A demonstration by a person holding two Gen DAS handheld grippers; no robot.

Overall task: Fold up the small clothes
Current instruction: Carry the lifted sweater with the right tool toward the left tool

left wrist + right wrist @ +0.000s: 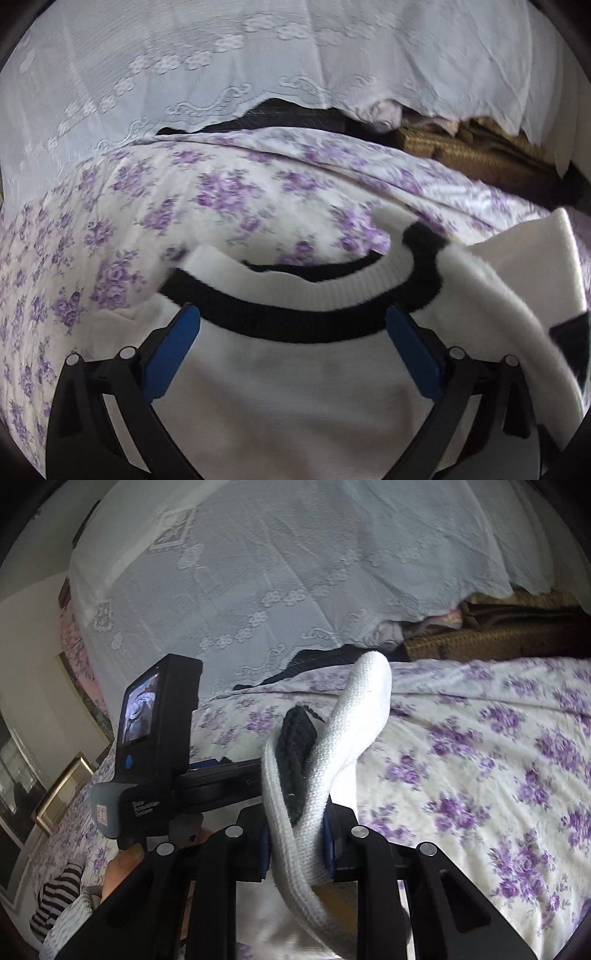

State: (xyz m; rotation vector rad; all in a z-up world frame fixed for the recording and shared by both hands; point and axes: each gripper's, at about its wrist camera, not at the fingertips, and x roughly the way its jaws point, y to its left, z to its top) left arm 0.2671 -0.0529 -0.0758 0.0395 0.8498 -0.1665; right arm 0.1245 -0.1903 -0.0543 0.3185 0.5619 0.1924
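Right gripper (297,840) jaws clamp white sweater (306,775); left gripper (291,332) jaws straddle collar.

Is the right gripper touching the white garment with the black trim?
Touching. In the right wrist view the right gripper has its blue pads pressed on a bunched fold of the white garment.

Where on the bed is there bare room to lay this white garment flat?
The floral bedsheet lies bare ahead of the right gripper, between the white garment and the lace cover. In the left view the sheet is also free left of the collar. It is crowded at the far right, where woven items pile under the lace edge.
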